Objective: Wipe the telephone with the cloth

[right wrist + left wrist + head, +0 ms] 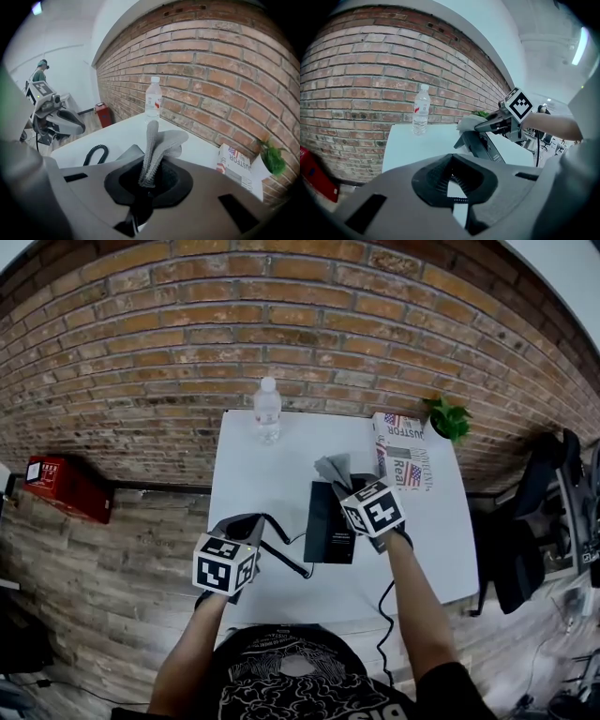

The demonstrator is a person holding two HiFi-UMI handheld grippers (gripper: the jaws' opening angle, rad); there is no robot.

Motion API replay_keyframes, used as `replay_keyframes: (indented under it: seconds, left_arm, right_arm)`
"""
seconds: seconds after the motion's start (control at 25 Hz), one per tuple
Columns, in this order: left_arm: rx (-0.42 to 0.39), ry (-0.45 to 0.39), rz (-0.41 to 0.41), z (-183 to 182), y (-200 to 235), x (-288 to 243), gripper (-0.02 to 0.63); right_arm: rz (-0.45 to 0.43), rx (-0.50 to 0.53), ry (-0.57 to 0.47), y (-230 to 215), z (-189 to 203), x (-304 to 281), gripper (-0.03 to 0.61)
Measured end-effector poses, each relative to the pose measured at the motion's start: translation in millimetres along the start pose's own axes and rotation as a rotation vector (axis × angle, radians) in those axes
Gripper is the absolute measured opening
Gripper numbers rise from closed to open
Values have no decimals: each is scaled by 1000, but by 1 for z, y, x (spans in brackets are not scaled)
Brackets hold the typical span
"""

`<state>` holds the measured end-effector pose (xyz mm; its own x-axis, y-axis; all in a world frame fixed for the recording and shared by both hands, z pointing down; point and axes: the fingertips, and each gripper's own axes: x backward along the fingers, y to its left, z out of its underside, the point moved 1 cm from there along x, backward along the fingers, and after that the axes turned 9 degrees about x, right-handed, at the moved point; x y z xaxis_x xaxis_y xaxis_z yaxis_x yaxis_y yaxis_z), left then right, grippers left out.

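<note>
The black telephone (328, 526) lies in the middle of the white table (272, 470). My right gripper (342, 482) hovers at its far end, shut on a grey cloth (330, 468) that sticks up between the jaws (159, 145). In the left gripper view the cloth (468, 124) rests against the tilted telephone (485, 147). My left gripper (255, 521) is at the near left, off the phone, with its jaws nearly together across the black coiled cord (457, 199). That cord (286, 554) runs from its tips to the phone's near side.
A clear water bottle (267, 409) stands at the far edge of the table. A printed box (403, 451) lies at the far right, with a small green plant (448, 416) behind it. A brick wall runs along the back. A red box (66, 486) sits on the floor at left.
</note>
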<state>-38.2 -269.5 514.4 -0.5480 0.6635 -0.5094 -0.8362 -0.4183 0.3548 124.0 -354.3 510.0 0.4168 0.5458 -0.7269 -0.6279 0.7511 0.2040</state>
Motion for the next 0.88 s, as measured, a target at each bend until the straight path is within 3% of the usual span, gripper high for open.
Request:
replay_keyframes:
  seconds: [0.88]
  left_arm:
    - [38,-34,-67,4,19,22,6]
  right_arm:
    - [-99,93,5,31,-25,-21,12]
